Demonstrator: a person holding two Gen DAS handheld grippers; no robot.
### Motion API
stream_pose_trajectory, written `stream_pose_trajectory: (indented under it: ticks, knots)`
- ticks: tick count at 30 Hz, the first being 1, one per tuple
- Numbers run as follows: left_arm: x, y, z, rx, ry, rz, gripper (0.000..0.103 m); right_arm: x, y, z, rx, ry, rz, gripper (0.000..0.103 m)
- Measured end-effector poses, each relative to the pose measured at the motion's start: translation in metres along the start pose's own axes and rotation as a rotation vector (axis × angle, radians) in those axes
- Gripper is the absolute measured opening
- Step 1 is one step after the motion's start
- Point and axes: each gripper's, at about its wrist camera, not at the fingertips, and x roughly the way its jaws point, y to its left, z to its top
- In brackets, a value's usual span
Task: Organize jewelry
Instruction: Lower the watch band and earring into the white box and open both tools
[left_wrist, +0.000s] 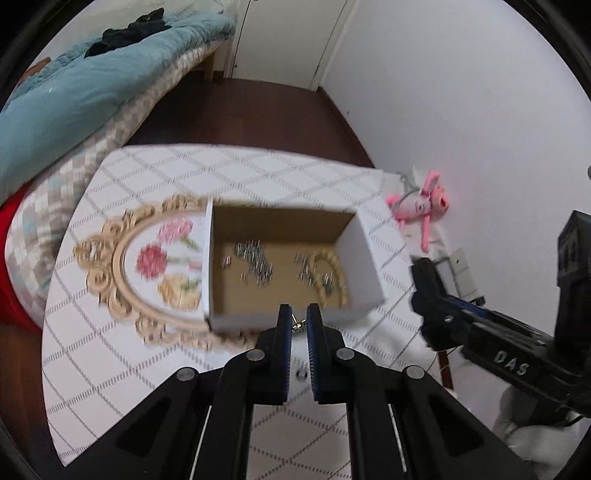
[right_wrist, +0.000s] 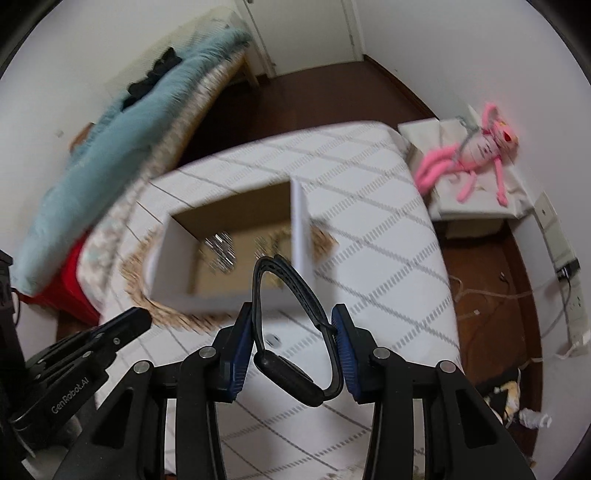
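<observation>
A white cardboard box (left_wrist: 365, 251) with a brown inside sits on the table and holds several silver pieces (left_wrist: 255, 260) and a gold bracelet (left_wrist: 332, 269). My left gripper (left_wrist: 298, 317) is shut on a small gold earring (left_wrist: 298, 324), held just in front of the box's near wall. My right gripper (right_wrist: 293, 325) is shut on a black watch (right_wrist: 288, 373), its strap looping up toward the box (right_wrist: 173, 266). The left gripper also shows in the right wrist view (right_wrist: 122, 325), at the left.
An ornate gold-framed floral tray (left_wrist: 122, 266) lies left of the box on the white checked tablecloth (left_wrist: 147, 369). A bed with a teal blanket (left_wrist: 74, 92) stands to the left. A pink plush toy (right_wrist: 476, 155) lies on a side stand. Cables and a power strip (right_wrist: 569, 295) are on the floor.
</observation>
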Motion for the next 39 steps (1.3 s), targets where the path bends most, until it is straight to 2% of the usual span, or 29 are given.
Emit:
stream_pose_trajectory:
  ticks: [3,7,12,15,16,17,18,19,21,23,24,26,28,29,31,35,39]
  knots:
    - [0.008,0.001,0.025,0.004,-0.001,0.005,0.006,0.007,0.016,0.029,-0.019,-0.002,0.023,0.044]
    - [0.03,0.011,0.051,-0.001,0.036,0.017,0.006,0.031,0.03,0.059,-0.044,0.035,0.031,0.044]
    - [0.048,0.021,0.069,-0.019,0.1,0.055,0.007,0.069,0.042,0.084,-0.068,0.13,0.032,0.049]
    - [0.054,0.027,0.076,-0.038,0.145,0.112,0.014,0.086,0.043,0.09,-0.068,0.19,0.034,0.054]
    - [0.055,0.029,0.078,-0.038,0.149,0.13,0.028,0.088,0.042,0.091,-0.066,0.201,0.033,0.057]
    - [0.053,0.031,0.079,-0.037,0.138,0.154,0.056,0.089,0.042,0.092,-0.07,0.203,0.03,0.062]
    - [0.051,0.033,0.079,-0.04,0.124,0.175,0.068,0.089,0.041,0.092,-0.071,0.202,0.027,0.066]
    - [0.048,0.036,0.079,-0.045,0.108,0.182,0.073,0.088,0.04,0.093,-0.068,0.202,0.031,0.075]
    - [0.045,0.041,0.079,-0.053,0.095,0.195,0.075,0.085,0.037,0.094,-0.065,0.197,0.03,0.077]
    - [0.045,0.045,0.077,-0.047,0.097,0.235,0.096,0.081,0.036,0.095,-0.076,0.185,0.004,0.081]
    - [0.045,0.047,0.075,-0.043,0.093,0.25,0.1,0.079,0.035,0.095,-0.077,0.181,-0.009,0.084]
    - [0.044,0.048,0.07,-0.027,0.084,0.287,0.101,0.076,0.032,0.093,-0.095,0.171,-0.057,0.092]
    - [0.045,0.049,0.066,-0.011,0.073,0.321,0.103,0.074,0.032,0.088,-0.135,0.154,-0.146,0.094]
    - [0.046,0.049,0.062,-0.001,0.067,0.34,0.103,0.074,0.032,0.085,-0.148,0.147,-0.177,0.099]
    - [0.046,0.048,0.059,0.009,0.057,0.362,0.103,0.076,0.031,0.079,-0.164,0.144,-0.227,0.103]
    - [0.04,0.045,0.059,0.013,0.044,0.375,0.103,0.07,0.027,0.075,-0.167,0.118,-0.265,0.103]
    - [0.018,0.042,0.058,0.0,-0.012,0.381,0.103,0.05,0.029,0.074,-0.16,0.066,-0.256,0.103]
